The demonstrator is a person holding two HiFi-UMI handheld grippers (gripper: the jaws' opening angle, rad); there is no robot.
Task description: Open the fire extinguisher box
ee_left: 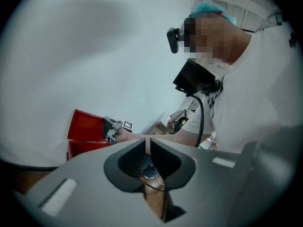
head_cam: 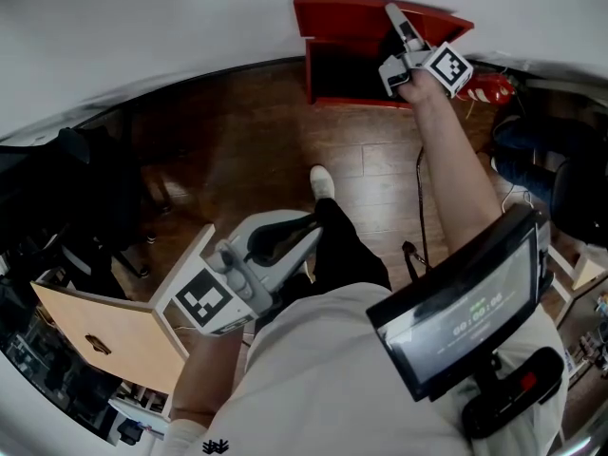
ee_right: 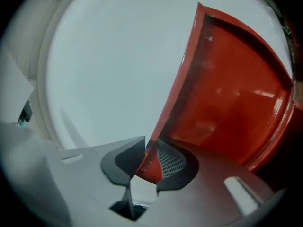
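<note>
Digits on dark chest-mounted screen [head_cam: 465, 321] too faint to read; no other lettering legible, only black-and-white square patterns on each gripper's marker cube [head_cam: 448, 66].

Red metal fire extinguisher box [head_cam: 353, 69] at 12 o'clock in head view, standing on dark wooden floor [head_cam: 237, 141] against white wall [head_cam: 142, 27]. Hinged red lid [ee_right: 227, 89] raised, interior dark.

Right gripper [ee_right: 150, 150] clamped on lid's front edge, rim pinched between both pads. Right arm bare, stretched full length toward 1 o'clock.

Left gripper [ee_left: 147, 150] closed, nothing between the pads, touching nothing. Held low near the body at 7 o'clock, forearm bent, tips pointing toward the box.
</note>
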